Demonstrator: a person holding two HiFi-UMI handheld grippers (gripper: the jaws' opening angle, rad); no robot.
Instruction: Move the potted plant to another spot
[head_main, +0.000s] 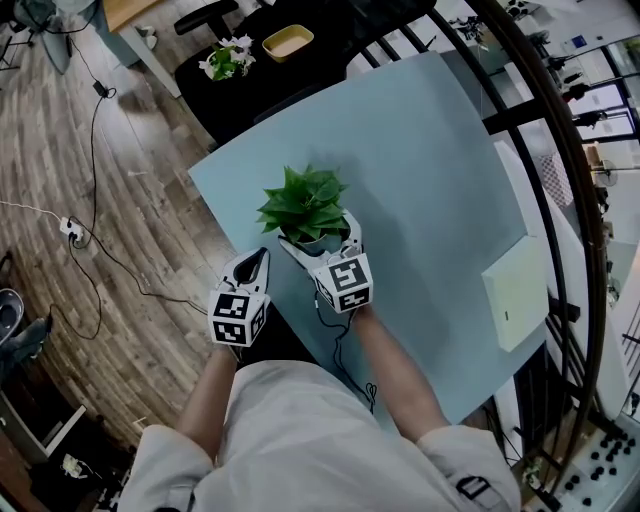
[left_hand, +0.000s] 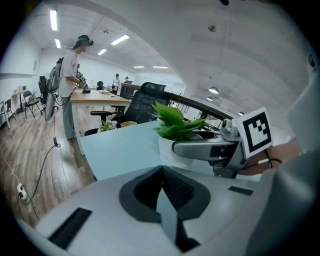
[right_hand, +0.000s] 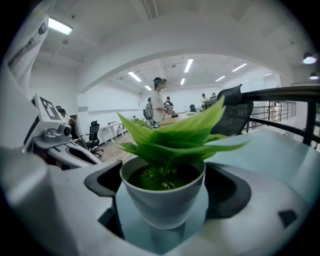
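- My right gripper (head_main: 320, 236) is closest to me. Its jaws are pinching the white pot of the plant (head_main: 303, 205), with a dark pad against each side of the rim.
- The plant sits at the near-left part of the table (head_main: 430, 170), close to the edge. Its green leaves spread above my jaws. I cannot tell whether the pot's base touches the top.
- My left gripper (head_main: 256, 260) is just left of the right one, at the table's edge. Its jaws are pressed together and hold nothing.
- The table top is pale blue-grey, smooth and matte, and bare around the plant.
- A pale yellow-green pad (head_main: 515, 290) lies flat near the table's right edge, well apart from the plant.
- The floor (head_main: 90, 200) to my left is wood planking. A dark cable (head_main: 100, 250) trails across it past a white power strip (head_main: 72, 230).
- Beyond the table's far-left corner is a dark surface with a yellow bowl (head_main: 287, 42) and a small flowering plant (head_main: 226, 60) just beside it.
- A black railing (head_main: 560, 150) runs along the table's right side.
- Farther off, a black office chair (left_hand: 145, 102) faces a wooden desk (left_hand: 95, 97), where a person (left_hand: 70, 75) stands.
- The room is an open white office with strip lights (left_hand: 120, 39) along the ceiling.
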